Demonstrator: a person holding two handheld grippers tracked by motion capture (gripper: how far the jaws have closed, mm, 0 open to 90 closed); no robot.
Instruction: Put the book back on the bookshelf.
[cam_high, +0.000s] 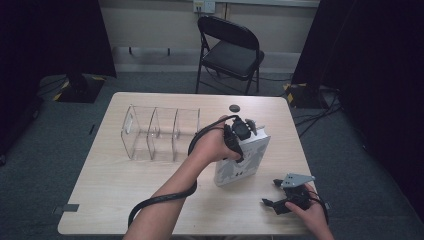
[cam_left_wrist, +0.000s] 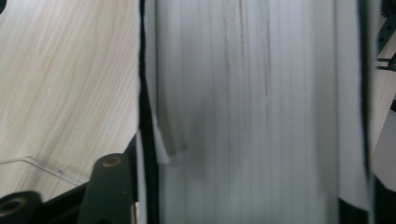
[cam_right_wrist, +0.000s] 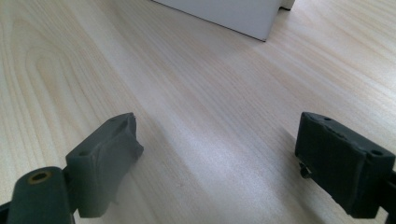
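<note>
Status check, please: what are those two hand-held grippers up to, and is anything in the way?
Left hand-held gripper clamped on upright book. Right hand-held gripper open, empty, low over table. Clear divider rack stands beside book.

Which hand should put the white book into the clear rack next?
Left. The left gripper is already clamped on the book, beside the clear rack; the right gripper rests open, apart.

**Pale wood, white pages, black gear**

We see a light wooden table with wavy grain. The book shows a white cover with grey figures and white page edges. The organizer is clear plastic. Both grippers, left and right, are black; the right carries a grey plate. The chair is black.
</note>
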